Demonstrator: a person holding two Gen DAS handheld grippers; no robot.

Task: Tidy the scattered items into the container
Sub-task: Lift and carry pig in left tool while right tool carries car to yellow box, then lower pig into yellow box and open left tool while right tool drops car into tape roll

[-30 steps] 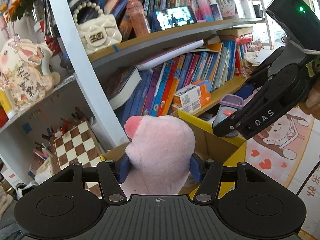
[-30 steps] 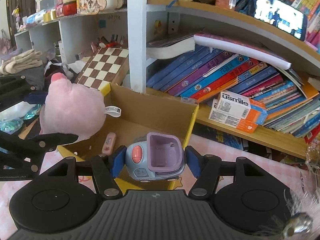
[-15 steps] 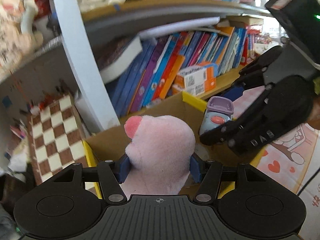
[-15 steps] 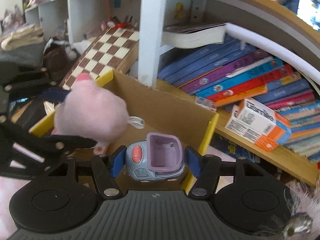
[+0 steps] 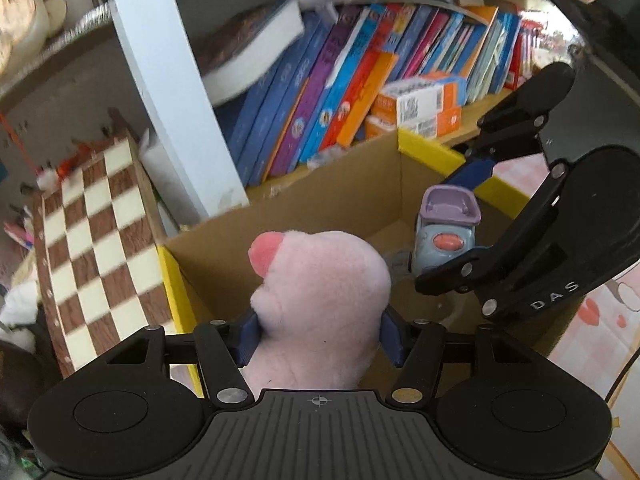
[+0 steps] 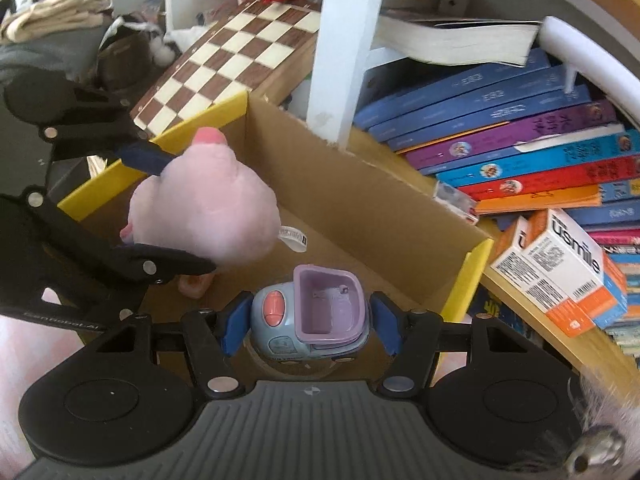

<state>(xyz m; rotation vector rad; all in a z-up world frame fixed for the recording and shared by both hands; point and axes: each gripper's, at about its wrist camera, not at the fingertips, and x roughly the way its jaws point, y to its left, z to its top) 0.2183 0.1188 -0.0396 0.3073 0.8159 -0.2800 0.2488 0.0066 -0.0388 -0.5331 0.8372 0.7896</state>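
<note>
My left gripper (image 5: 318, 338) is shut on a pink plush toy (image 5: 320, 300) and holds it over the left part of an open cardboard box (image 5: 320, 204) with yellow-taped rims. My right gripper (image 6: 308, 324) is shut on a small blue and purple toy car (image 6: 312, 316) over the same box (image 6: 360, 208). In the left wrist view the car (image 5: 446, 236) hangs at the right inside the box, held by the right gripper (image 5: 460, 220). In the right wrist view the plush (image 6: 208, 208) sits to the left with the left gripper (image 6: 168, 208). A small pink item (image 6: 194, 286) lies on the box floor.
The box stands against a bookshelf with leaning books (image 6: 520, 136) and an orange-white carton (image 6: 560, 272). A white shelf post (image 5: 172, 92) rises behind the box. A chessboard (image 5: 96, 248) leans at its left. A pink patterned mat (image 5: 600, 344) lies to the right.
Both grippers have moved forward and down over the box, tilting downward. The plush and the toy car now hang inside the box opening, closer to each other.
</note>
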